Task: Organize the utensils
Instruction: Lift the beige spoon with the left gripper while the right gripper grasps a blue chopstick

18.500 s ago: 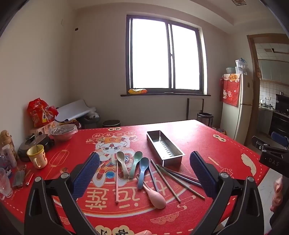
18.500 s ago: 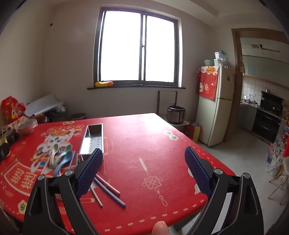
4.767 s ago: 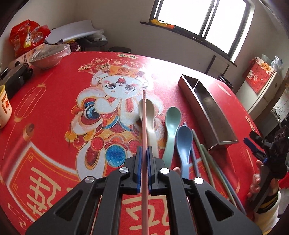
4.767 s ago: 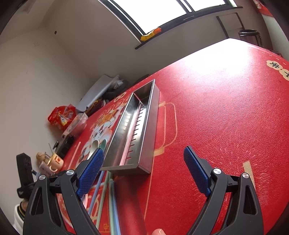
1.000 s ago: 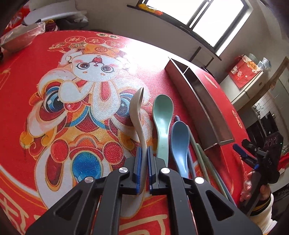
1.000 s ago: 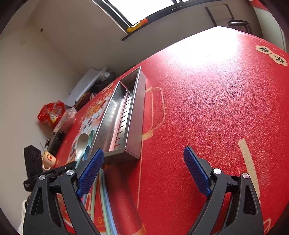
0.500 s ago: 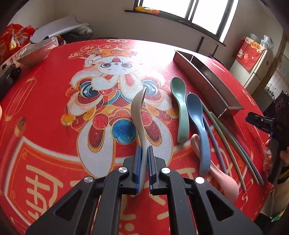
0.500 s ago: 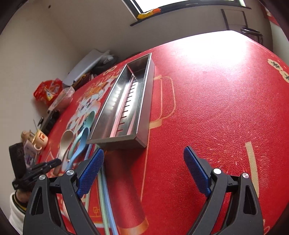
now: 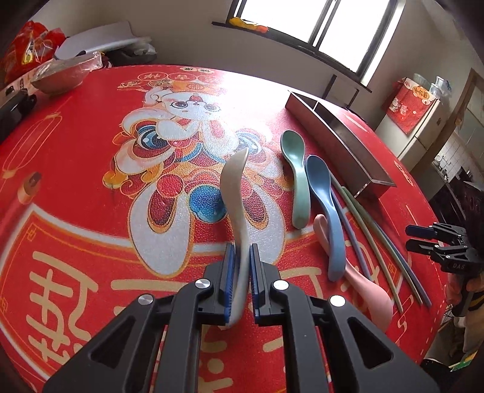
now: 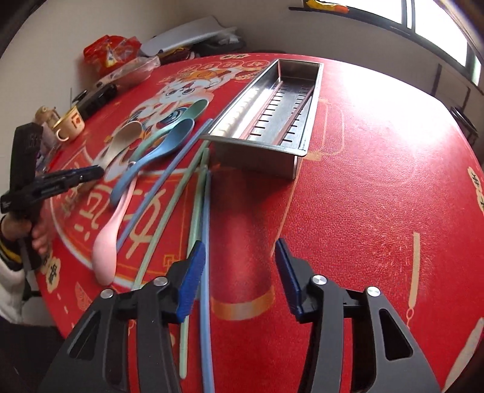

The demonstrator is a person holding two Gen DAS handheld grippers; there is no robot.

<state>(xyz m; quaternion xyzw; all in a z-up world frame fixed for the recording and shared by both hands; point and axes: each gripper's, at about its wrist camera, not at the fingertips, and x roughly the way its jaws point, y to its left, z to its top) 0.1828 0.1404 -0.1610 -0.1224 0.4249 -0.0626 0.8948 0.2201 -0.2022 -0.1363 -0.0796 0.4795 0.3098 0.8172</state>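
Note:
My left gripper is shut on the handle of a beige spoon and holds it tilted, bowl end forward, over the red tablecloth. The same spoon shows in the right wrist view. A green spoon, a blue spoon and a pink spoon lie to its right, beside several chopsticks. The steel utensil tray holds a pink chopstick. My right gripper is open and empty, low over the table beside the near ends of the blue and green chopsticks.
A foil-covered bowl, snack bags and a yellow mug stand along the table's left and far edge. A fridge and a window are behind the table.
My left gripper has lifted the beige spoon off the cloth and drawn back a little. My right gripper has narrowed partway and swung toward the chopsticks' near ends.

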